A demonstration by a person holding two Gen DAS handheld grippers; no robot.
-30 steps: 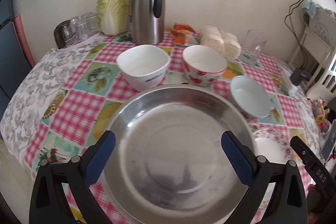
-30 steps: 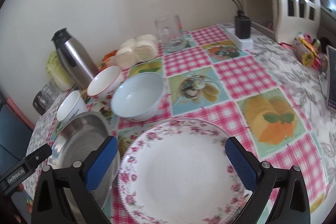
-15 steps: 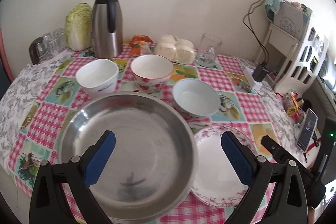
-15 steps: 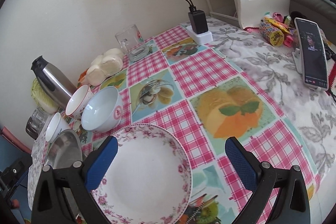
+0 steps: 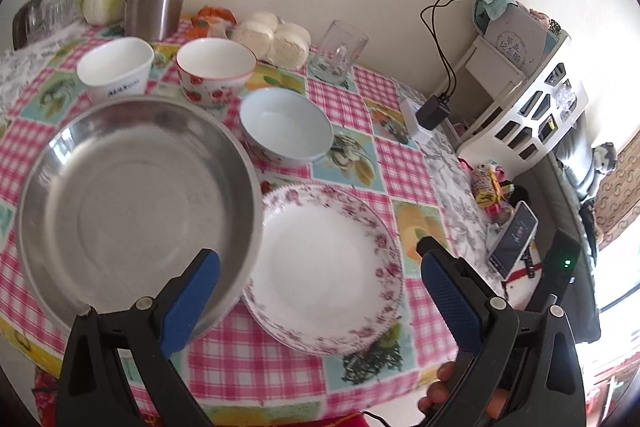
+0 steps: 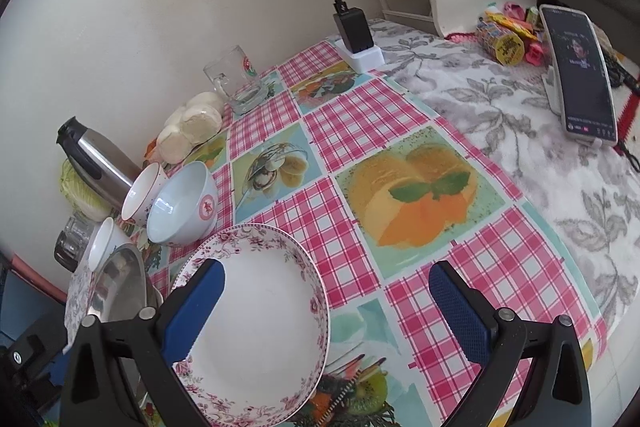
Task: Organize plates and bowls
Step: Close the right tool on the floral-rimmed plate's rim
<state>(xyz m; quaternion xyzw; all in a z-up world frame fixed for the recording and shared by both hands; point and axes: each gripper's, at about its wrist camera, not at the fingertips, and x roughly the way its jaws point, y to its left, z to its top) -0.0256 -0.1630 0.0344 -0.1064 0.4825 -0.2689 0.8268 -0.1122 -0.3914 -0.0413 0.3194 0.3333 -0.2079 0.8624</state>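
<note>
**A:** Where is the flowery plate (image 5: 326, 267) sitting?

**B:** It is lying right in front of the left gripper (image 5: 320, 301), between its two blue fingers. The big metal pan (image 5: 136, 203) is sitting just to that gripper's left, and its rim looks like it is touching the plate.

**A:** Is the left gripper holding anything?

**B:** No — its fingers are standing wide apart, with nothing in them. The right gripper (image 6: 328, 311) is gaping too, hanging over the plate's near right edge.

**A:** And the bowls?

**B:** The pale blue bowl (image 5: 286, 127) is sitting just past the plate. The strawberry bowl (image 5: 216, 71) and the white bowl (image 5: 116, 69) are waiting farther ahead and to the left.

**A:** What could go wrong?

**B:** I am thinking the plate is smooth and slippery. If a gripper is pinching only the thin rim, the plate could be tipping out and cracking. Also, lifting it could be bumping the pan — or knocking the blue bowl.
</note>
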